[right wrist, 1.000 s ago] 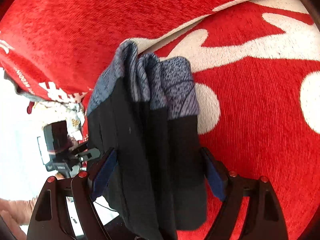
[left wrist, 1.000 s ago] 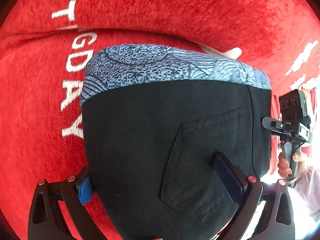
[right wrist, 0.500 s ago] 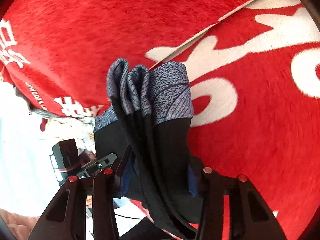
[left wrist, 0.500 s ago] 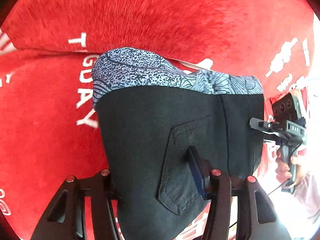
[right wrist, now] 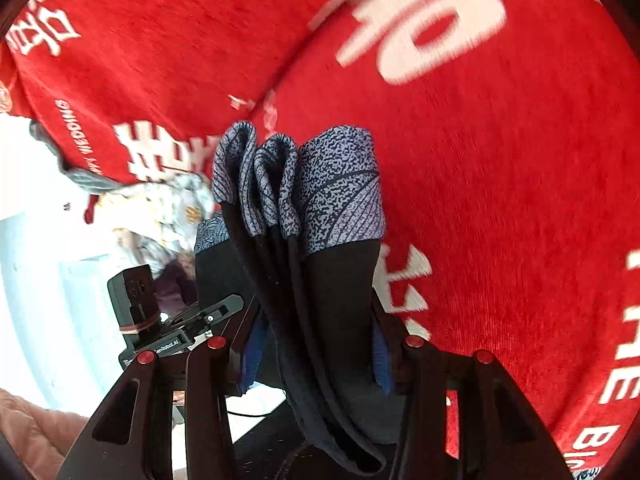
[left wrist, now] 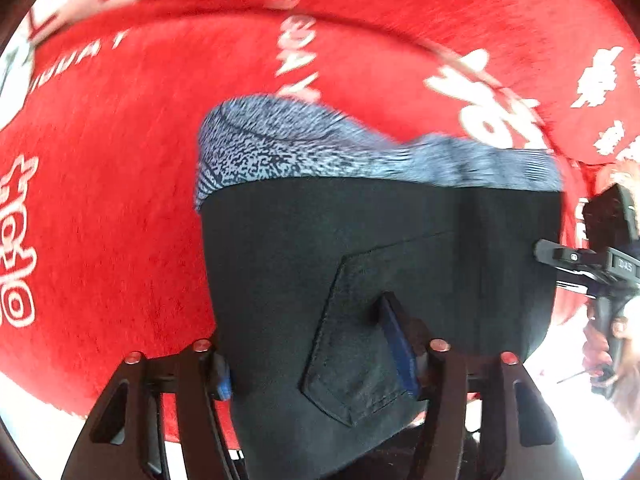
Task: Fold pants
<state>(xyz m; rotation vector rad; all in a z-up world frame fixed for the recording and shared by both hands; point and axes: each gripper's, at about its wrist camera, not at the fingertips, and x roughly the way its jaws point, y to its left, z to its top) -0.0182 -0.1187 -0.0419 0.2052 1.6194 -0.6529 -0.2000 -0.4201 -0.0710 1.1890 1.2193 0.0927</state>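
The black pants with a blue-grey patterned waistband hang lifted above the red cloth. My left gripper is shut on the pants near the back pocket. My right gripper is shut on the other end of the waist, where the pants bunch in several folds and the waistband points away. Each gripper shows in the other's view: the right one at the right edge of the left wrist view, the left one at the left of the right wrist view.
A red cloth with white lettering covers the surface below and fills both views. A crumpled light patterned fabric lies at the cloth's left edge. A hand holds the right gripper's handle.
Both grippers closed from open onto the pants, then lifted them and carried them across the red cloth. The lettering beneath has shifted.
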